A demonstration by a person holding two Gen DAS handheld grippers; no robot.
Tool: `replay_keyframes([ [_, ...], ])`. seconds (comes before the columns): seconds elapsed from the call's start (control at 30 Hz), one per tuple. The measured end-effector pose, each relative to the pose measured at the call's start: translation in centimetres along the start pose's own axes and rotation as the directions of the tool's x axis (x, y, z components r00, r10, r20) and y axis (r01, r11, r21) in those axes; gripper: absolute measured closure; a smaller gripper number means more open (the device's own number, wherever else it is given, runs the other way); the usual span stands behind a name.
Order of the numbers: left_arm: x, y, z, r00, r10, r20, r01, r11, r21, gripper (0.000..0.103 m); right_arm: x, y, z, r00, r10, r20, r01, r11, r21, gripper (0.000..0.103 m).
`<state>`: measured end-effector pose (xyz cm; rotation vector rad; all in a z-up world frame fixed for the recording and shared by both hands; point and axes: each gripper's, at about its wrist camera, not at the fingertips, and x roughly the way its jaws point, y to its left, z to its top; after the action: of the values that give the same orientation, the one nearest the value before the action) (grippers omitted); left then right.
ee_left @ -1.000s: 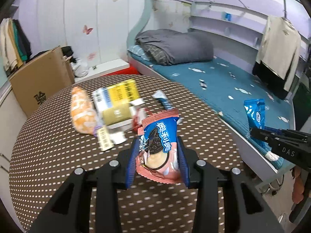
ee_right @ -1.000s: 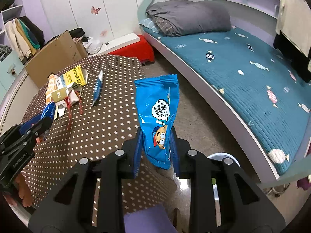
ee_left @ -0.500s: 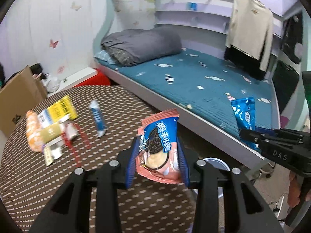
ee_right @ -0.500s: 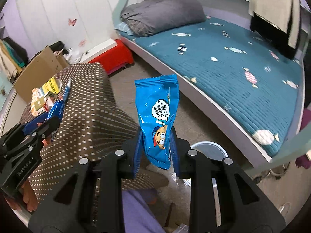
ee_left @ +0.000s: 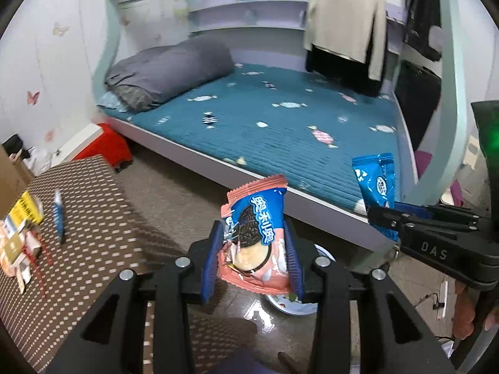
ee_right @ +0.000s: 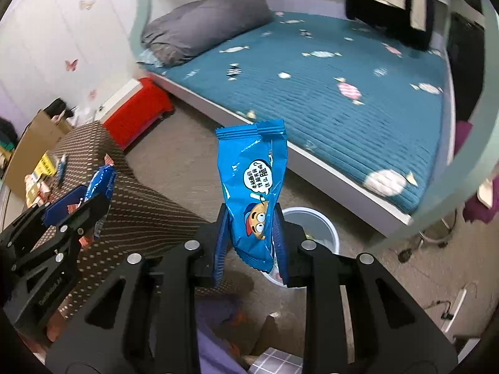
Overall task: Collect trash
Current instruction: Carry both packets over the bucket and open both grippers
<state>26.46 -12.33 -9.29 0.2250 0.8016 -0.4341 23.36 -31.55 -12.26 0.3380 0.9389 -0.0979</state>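
Note:
My left gripper (ee_left: 252,258) is shut on a pink and blue cookie wrapper (ee_left: 254,233), held upright past the edge of the dotted table (ee_left: 93,224). My right gripper (ee_right: 249,243) is shut on a blue snack wrapper (ee_right: 252,187) that stands up between its pads. A white trash bin (ee_right: 312,221) sits on the floor just behind and below the right gripper; its rim (ee_left: 290,305) shows under the left gripper. Each gripper appears in the other's view: the right gripper (ee_left: 386,215) and the left gripper (ee_right: 81,205).
Several more wrappers and a small box (ee_left: 21,237) lie on the brown dotted table at the left. A bed (ee_left: 280,124) with a teal cover fills the far side. A red box (ee_right: 137,112) and cardboard box (ee_right: 34,143) stand by the wall.
Both grippers have swung right, off the table toward the floor beside the bed, each keeping its wrapper. The trash bin has come into view beneath them.

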Motion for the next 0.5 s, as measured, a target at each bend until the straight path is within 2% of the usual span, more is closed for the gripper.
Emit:
replay_keyframes([
  [0.2,2.8,-3.6,0.1,0.998,-0.035,-0.054,0.038,0.998,0.048,0.066,0.7,-3.7,-0.9,0.999,-0.045,-0.019,0.046,0.997,0.067,0.076],
  [0.43,7.1,-6.9,0.0,0.988,-0.040,-0.151,0.053,0.995,0.084,0.065,2.6,-7.6,-1.8,0.993,-0.096,-0.069,0.105,0.985,0.139,0.076],
  [0.5,8.2,-7.8,0.0,0.984,-0.038,-0.172,0.055,0.994,0.097,0.061,3.1,-8.4,-2.1,0.991,-0.102,-0.084,0.114,0.981,0.158,0.076],
])
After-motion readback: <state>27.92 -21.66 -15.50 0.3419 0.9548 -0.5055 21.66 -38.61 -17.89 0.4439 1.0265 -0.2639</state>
